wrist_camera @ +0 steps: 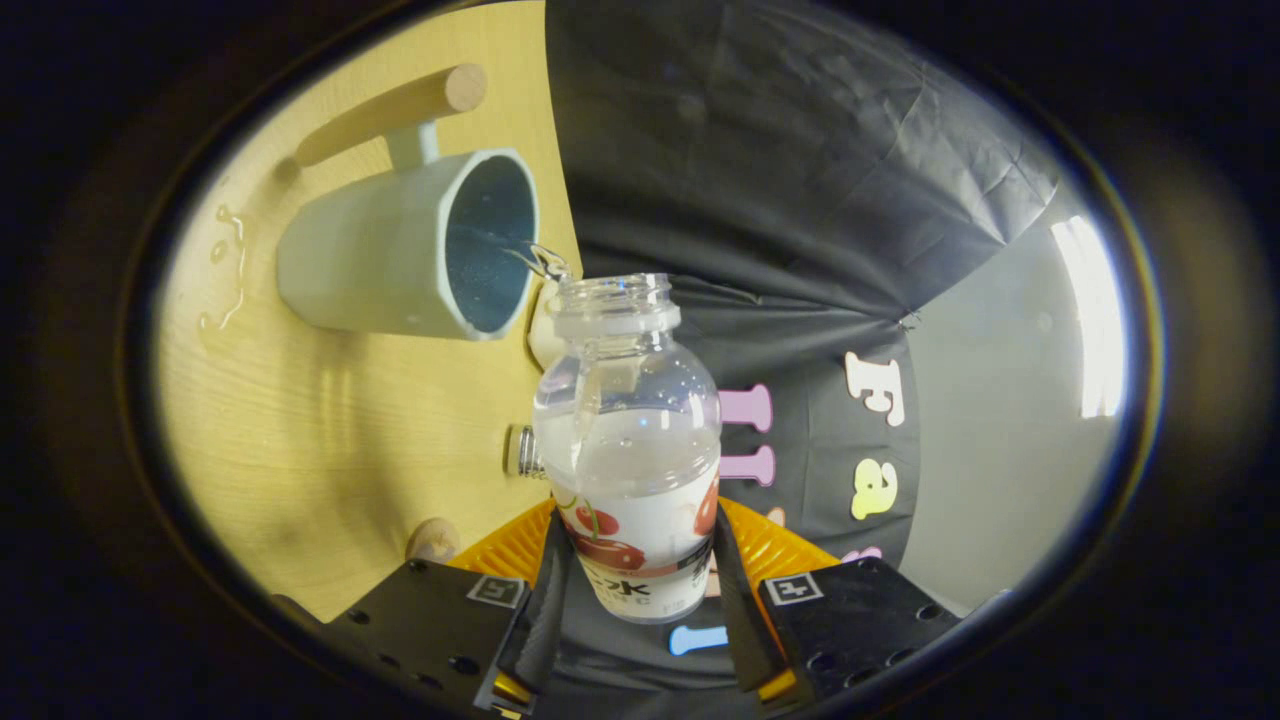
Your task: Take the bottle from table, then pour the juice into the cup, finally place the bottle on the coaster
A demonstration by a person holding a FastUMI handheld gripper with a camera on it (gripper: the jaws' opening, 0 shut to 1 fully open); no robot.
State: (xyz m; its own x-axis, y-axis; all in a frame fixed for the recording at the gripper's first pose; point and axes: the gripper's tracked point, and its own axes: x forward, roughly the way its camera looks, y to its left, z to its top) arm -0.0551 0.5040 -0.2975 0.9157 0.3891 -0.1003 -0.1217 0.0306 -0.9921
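My gripper [632, 585] is shut on a clear plastic bottle [628, 430] with a cherry label, both fingers pressing its lower body. The view is rolled, so the wooden table [330, 440] stands sideways. The bottle is open and tilted toward a pale green cup [400, 250] with a dark inside and a wooden handle [395, 112]. A thin stream of clear liquid [535, 260] runs from the bottle's mouth into the cup's opening. Clear liquid fills about half of the bottle. A small round wooden disc [433, 540] lies on the table near the left finger.
Drops of spilled liquid [228, 270] lie on the table behind the cup's base. A small clear ribbed object [520, 452] sits on the table just left of the bottle. The booth's black cloth wall [760, 180] and a pale wall [1000, 420] lie beyond.
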